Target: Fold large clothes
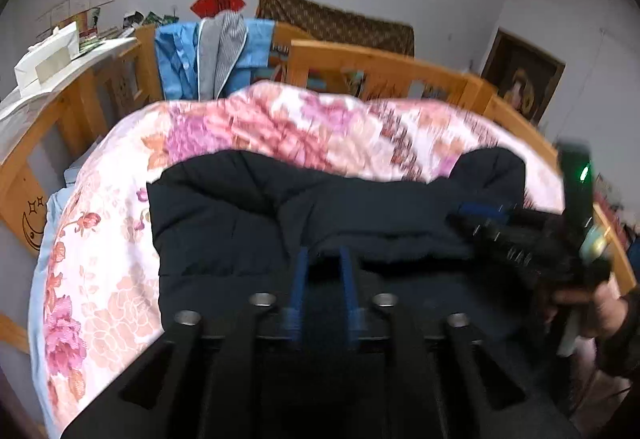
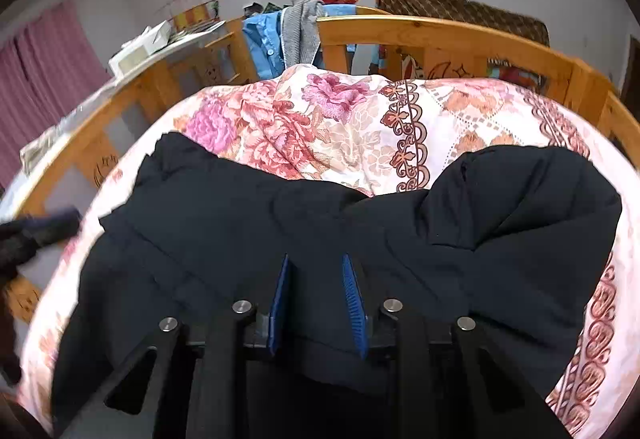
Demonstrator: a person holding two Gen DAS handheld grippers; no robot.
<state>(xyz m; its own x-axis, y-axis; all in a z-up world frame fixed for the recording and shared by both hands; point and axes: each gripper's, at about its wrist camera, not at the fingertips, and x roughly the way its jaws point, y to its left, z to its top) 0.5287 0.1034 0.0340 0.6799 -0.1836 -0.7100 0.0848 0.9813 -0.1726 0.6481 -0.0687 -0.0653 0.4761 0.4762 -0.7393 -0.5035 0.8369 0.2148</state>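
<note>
A large dark navy padded jacket (image 1: 280,223) lies spread on a floral pink quilt (image 1: 280,119); it also shows in the right wrist view (image 2: 240,223), with its hood (image 2: 532,207) bunched at the right. My left gripper (image 1: 326,255) hovers over the jacket's near part, blue-padded fingers a small gap apart with nothing between them. My right gripper (image 2: 316,263) is open over the jacket's middle, empty. The right gripper also shows blurred at the right of the left wrist view (image 1: 520,235).
A wooden bed rail (image 2: 440,27) runs around the quilt (image 2: 360,119). A blue shirt and grey garment (image 1: 216,51) hang over the headboard. A shelf with a white box (image 1: 48,59) is at left. A framed picture (image 1: 520,79) leans at right.
</note>
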